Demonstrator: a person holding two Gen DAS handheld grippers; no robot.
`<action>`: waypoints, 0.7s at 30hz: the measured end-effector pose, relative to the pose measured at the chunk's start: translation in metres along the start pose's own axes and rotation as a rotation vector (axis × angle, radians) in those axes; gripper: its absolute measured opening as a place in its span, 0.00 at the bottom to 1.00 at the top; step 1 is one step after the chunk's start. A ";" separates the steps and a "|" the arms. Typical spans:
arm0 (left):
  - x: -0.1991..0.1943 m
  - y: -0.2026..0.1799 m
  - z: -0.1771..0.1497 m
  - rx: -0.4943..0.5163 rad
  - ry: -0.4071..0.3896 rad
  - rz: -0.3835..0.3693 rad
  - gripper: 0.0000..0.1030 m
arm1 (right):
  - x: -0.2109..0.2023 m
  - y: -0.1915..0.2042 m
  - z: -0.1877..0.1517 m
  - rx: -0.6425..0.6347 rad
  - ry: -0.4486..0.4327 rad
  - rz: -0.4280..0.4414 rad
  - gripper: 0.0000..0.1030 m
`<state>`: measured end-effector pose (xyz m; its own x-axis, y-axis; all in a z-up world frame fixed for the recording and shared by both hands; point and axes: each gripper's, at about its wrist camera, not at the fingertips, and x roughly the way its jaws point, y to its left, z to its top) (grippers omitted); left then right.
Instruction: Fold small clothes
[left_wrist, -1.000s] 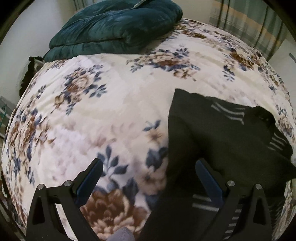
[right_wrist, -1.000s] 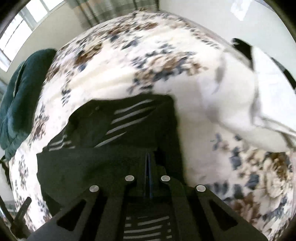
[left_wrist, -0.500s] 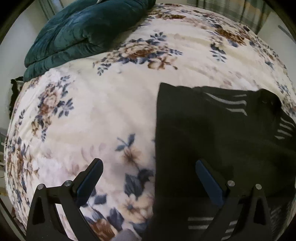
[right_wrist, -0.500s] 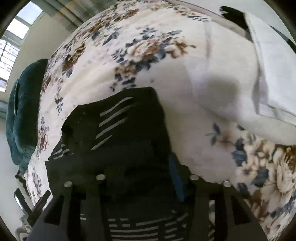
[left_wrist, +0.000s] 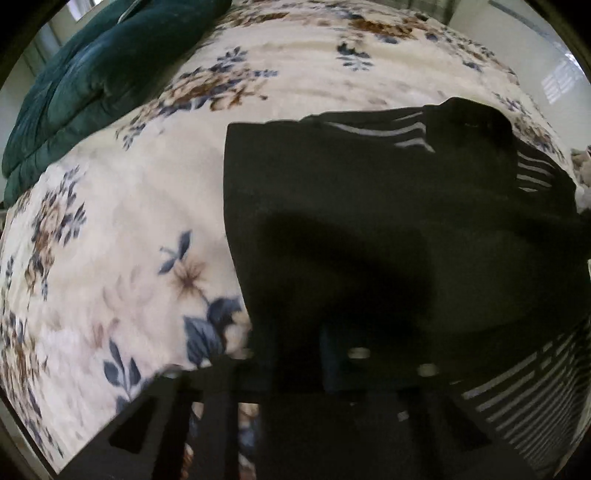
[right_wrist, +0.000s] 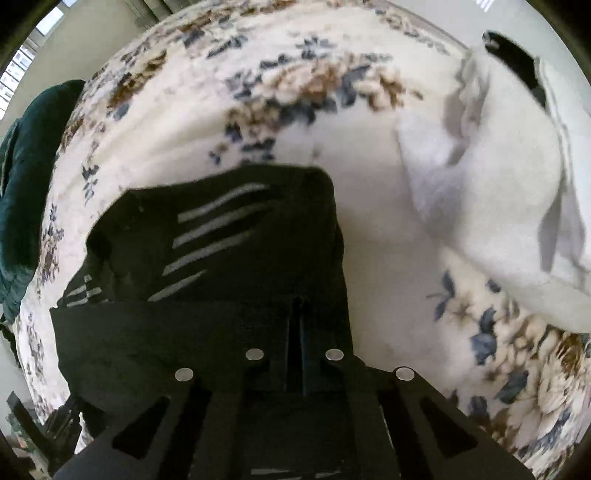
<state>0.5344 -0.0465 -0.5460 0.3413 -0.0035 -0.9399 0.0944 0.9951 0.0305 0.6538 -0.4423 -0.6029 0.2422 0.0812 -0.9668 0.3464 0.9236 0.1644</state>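
A small black garment with grey stripes (left_wrist: 369, 206) lies partly folded on a floral bedspread (left_wrist: 129, 229). It also shows in the right wrist view (right_wrist: 221, 236). My left gripper (left_wrist: 295, 354) is shut on the garment's near left edge, and the cloth covers its fingertips. My right gripper (right_wrist: 295, 332) is shut on the garment's near right edge, its fingers pressed together with black cloth between them. The near part of the garment is held a little above the bed between both grippers.
A dark green quilt (left_wrist: 92, 74) is bundled at the far left of the bed, also in the right wrist view (right_wrist: 22, 184). A white garment pile (right_wrist: 498, 192) lies on the right. The floral bedspread (right_wrist: 295, 110) extends beyond the black garment.
My left gripper was open beside the garment's left edge and has shut on it. My right gripper opened half a second ago and has shut on the cloth again.
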 end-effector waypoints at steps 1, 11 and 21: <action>-0.004 0.004 -0.001 -0.009 -0.012 -0.015 0.08 | -0.006 0.001 0.002 -0.001 -0.022 -0.009 0.03; -0.028 0.027 -0.028 0.027 -0.019 -0.065 0.12 | -0.005 0.001 0.032 -0.019 -0.014 -0.072 0.03; -0.053 0.057 -0.024 -0.212 -0.037 -0.183 0.58 | -0.017 -0.041 -0.016 0.252 0.108 0.177 0.46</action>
<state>0.4989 0.0129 -0.5027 0.3705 -0.1846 -0.9103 -0.0385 0.9762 -0.2137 0.6212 -0.4756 -0.5960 0.2258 0.2845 -0.9317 0.5243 0.7706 0.3623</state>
